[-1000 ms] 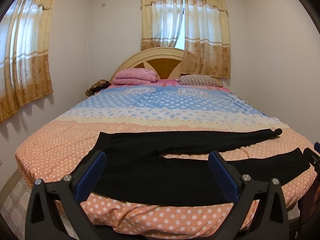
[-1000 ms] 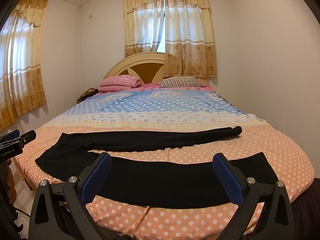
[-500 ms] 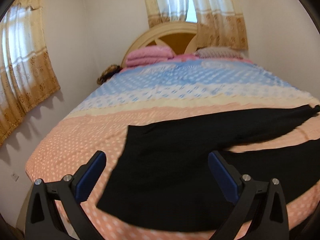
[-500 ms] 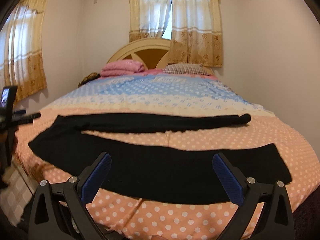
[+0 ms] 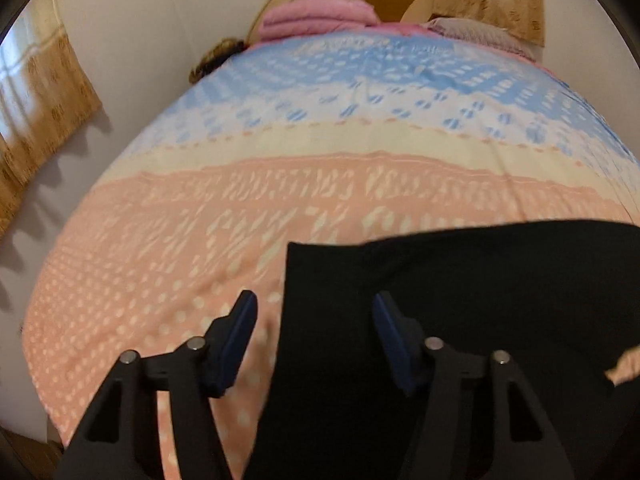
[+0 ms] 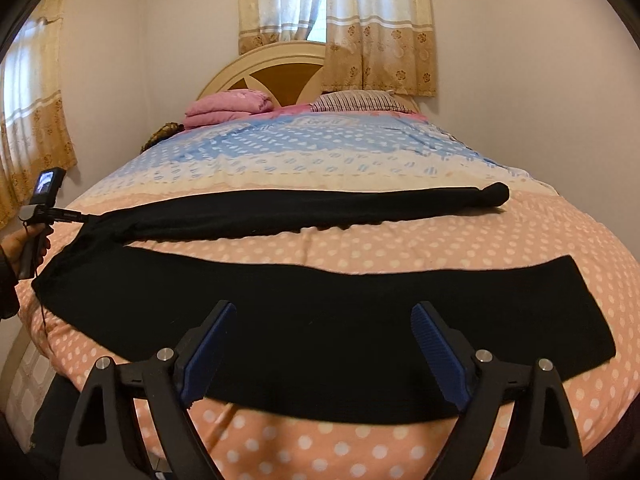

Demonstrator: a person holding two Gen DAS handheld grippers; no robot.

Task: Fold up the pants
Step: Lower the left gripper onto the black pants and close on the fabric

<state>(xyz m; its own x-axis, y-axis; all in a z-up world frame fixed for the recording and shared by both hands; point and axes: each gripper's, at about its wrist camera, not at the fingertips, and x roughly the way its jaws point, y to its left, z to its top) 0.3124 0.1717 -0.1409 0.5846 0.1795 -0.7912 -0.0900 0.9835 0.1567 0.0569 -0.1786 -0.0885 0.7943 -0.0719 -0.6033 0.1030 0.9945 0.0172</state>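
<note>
Black pants [image 6: 320,320] lie flat across the foot of the bed, waist at the left, two legs running right and spread apart. In the left wrist view the waist edge [image 5: 288,300] lies between the open fingers of my left gripper [image 5: 314,312], which hovers close over the waist corner. In the right wrist view my right gripper [image 6: 322,320] is open over the near leg's front edge. The left gripper also shows at the far left in the right wrist view [image 6: 60,214], at the pants' waist.
The bed [image 6: 400,240] has a peach polka-dot and blue cover. Pink folded blankets [image 6: 228,110] and a striped pillow [image 6: 356,102] lie by the headboard. Walls stand close on both sides. Curtains [image 6: 336,20] hang behind.
My left gripper has dropped down and forward onto the pants' waist corner, and its jaws have narrowed. My right gripper has moved a little closer to the near leg.
</note>
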